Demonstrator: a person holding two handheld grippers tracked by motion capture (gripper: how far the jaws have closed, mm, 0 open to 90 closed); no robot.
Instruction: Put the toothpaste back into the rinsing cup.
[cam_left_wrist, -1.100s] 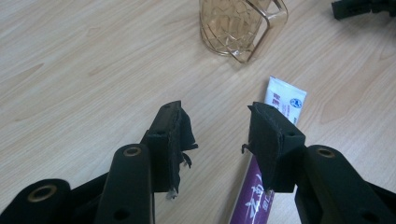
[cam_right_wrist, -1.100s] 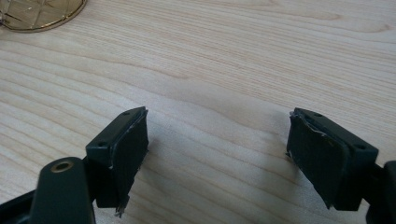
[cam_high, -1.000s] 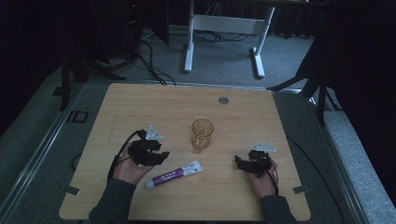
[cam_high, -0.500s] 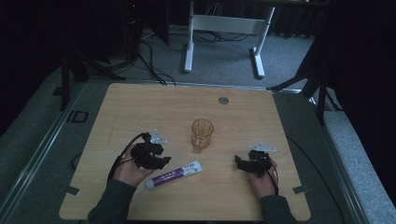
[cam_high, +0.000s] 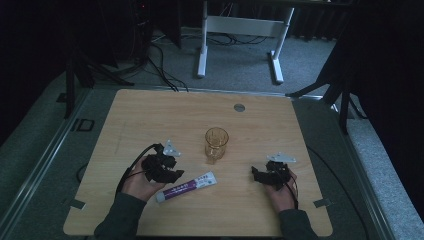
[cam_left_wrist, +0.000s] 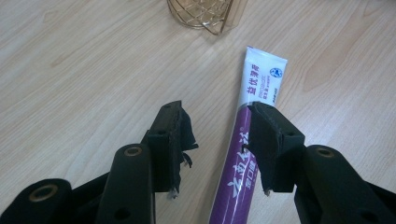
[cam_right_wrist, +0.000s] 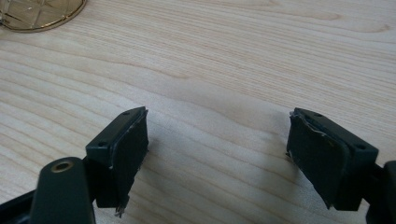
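Hovering left tongs (cam_left_wrist: 219, 135) apart over Chinese-lettered toothpaste tube (cam_left_wrist: 254, 98); right tongs (cam_right_wrist: 217, 154) apart.

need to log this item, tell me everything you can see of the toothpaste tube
The toothpaste tube lies flat on the wooden table, near the person's edge, below and left of the gold wire cup and apart from it. It looks like soft plastic: purple along most of its body, white at the flat crimped end, which points toward the cup, with white and purple Chinese print. The cap end is too small to make out. The open left gripper hangs over it, one jaw above its purple part; contact cannot be told.
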